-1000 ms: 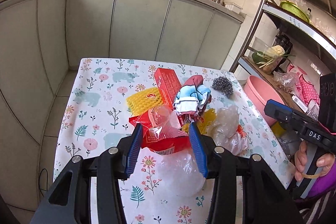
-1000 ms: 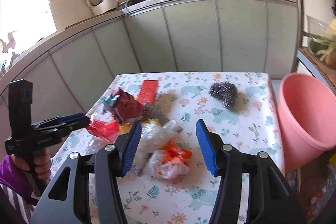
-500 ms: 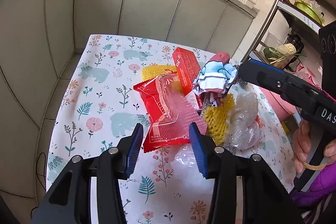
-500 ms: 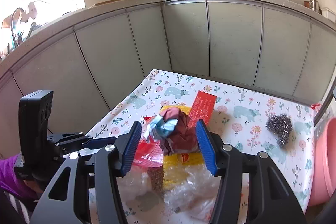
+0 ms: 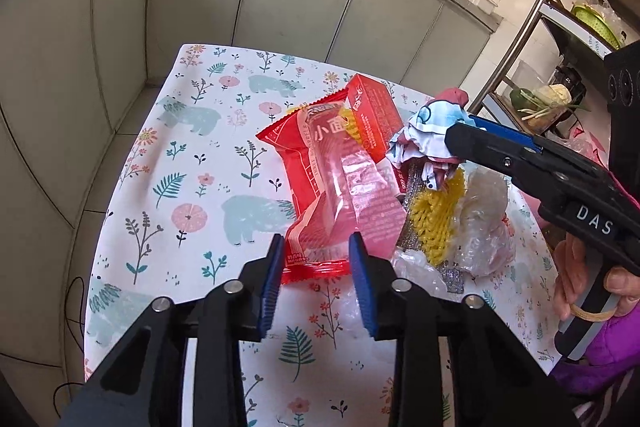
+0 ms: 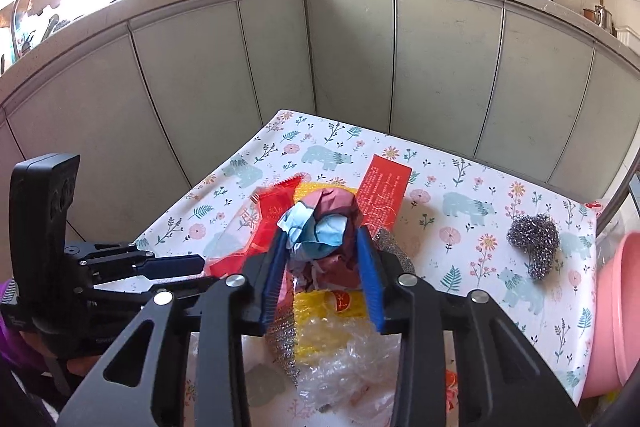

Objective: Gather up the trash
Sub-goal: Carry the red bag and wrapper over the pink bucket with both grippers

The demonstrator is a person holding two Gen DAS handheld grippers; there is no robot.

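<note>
Grasping step. Left gripper (image 5: 316, 247), jaws just closing, pinches the near end of the red snack wrapper (image 5: 340, 187). Right gripper (image 6: 326, 247), likewise closing, clamps the crumpled blue-and-maroon wrapper (image 6: 324, 227). Next, probably: lift both clear and carry them to the pink bin (image 6: 616, 307) at the right gripper's far right.

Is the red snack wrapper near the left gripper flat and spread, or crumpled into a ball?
Mostly spread. The red snack wrapper lies lengthwise on the table, wrinkled, with its clear window facing up and its sealed end between the left gripper fingers.
</note>
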